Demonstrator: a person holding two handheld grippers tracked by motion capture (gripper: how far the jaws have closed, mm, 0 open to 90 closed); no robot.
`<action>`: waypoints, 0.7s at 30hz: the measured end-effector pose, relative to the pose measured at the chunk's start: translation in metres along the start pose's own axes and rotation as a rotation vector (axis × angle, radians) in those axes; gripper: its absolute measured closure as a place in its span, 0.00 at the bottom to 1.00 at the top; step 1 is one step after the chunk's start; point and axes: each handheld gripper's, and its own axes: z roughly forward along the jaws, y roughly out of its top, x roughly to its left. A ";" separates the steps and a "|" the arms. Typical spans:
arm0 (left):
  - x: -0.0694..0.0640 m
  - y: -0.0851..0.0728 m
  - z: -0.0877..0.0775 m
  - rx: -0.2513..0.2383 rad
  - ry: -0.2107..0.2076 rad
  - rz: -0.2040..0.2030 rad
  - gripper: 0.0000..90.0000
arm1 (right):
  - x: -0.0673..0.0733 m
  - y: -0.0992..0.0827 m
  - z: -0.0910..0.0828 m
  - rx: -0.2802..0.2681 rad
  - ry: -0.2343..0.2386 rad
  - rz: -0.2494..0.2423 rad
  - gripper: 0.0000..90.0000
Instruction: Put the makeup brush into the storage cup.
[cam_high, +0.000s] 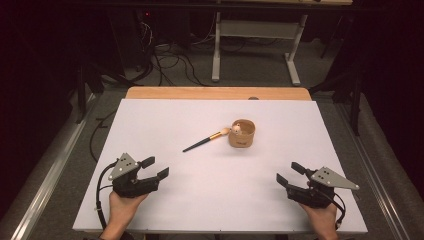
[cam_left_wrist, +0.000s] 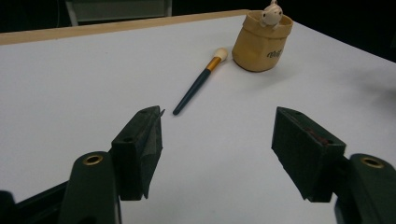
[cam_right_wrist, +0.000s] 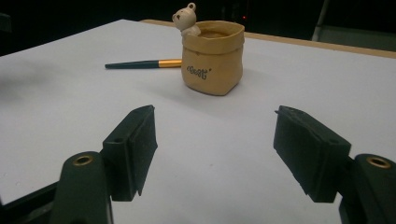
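Observation:
A tan bag-shaped cup (cam_high: 242, 133) with a small bear figure on its rim stands upright on the white table (cam_high: 215, 200), right of centre. A dark-handled brush (cam_high: 205, 140) with a gold ferrule and pale tip lies flat just left of the cup, tip toward it. My left gripper (cam_high: 156, 167) rests at the near left, open and empty; its view looks at the brush (cam_left_wrist: 198, 83) and the cup (cam_left_wrist: 261, 39) ahead. At the near right my right gripper (cam_high: 290, 173) is open too, with nothing between its jaws, facing the cup (cam_right_wrist: 213, 58) and the brush (cam_right_wrist: 142, 63) behind it.
The white sheet covers a wooden tabletop whose far edge (cam_high: 217, 93) shows. Beyond it stand a desk frame's white legs (cam_high: 216, 50) and floor cables (cam_high: 170, 62) in a dark room. A metal rail (cam_high: 47, 175) runs along the left side.

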 end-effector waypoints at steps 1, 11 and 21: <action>0.000 0.001 -0.001 -0.005 0.005 0.001 0.38 | 0.000 0.000 0.000 -0.001 0.001 0.001 0.35; -0.002 0.006 0.001 -0.015 -0.006 0.000 0.38 | 0.001 0.000 -0.001 0.001 0.002 0.007 0.35; -0.003 0.013 0.006 -0.016 -0.015 0.008 0.38 | 0.001 0.000 0.000 -0.001 0.003 -0.002 0.35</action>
